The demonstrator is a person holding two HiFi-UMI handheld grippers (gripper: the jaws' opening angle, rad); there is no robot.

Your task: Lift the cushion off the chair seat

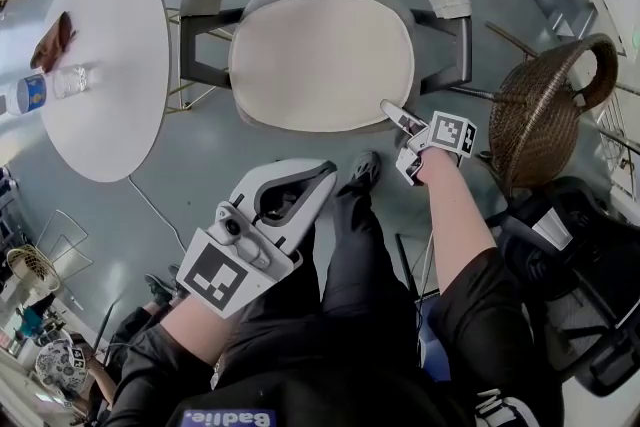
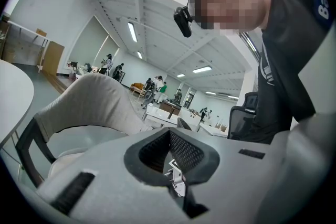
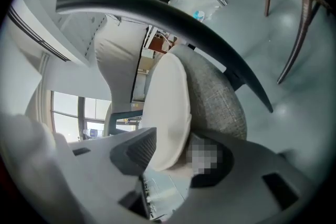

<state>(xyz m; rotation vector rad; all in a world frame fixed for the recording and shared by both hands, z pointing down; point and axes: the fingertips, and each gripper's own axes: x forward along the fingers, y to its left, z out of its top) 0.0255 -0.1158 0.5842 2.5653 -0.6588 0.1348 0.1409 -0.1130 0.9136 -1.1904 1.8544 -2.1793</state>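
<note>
**Right gripper** (image 1: 397, 141) (image 3: 178, 159)
- A mosaic patch covers the inner face of one jaw in the right gripper view, so contact on that side cannot be confirmed.
- In the head view the marker cube (image 1: 452, 133) masks the gripper body and the hand behind it.
- The jaws stand spread. The front corner of the cushion (image 1: 322, 63) (image 3: 167, 107) sits between them, close against the uncovered pad (image 3: 137, 150).
- The rest of the cushion lies flat on the chair seat (image 1: 425, 20) (image 3: 216, 99), directly ahead of this gripper.
- The right forearm reaches forward from the body. The gripper is tilted downward and rolled, so that the cushion's edge runs in between the jaws.

**Left gripper** (image 1: 322, 173) (image 2: 170, 136)
- The jaws are pressed together at the tips, with nothing in the gap behind them.
- The gripper is held over the person's lap, short of the seat's front edge. It points near level toward the chair back (image 2: 89, 99).
- Its own jaws block most of the seat in the left gripper view. The cushion is hard to make out there.
</note>
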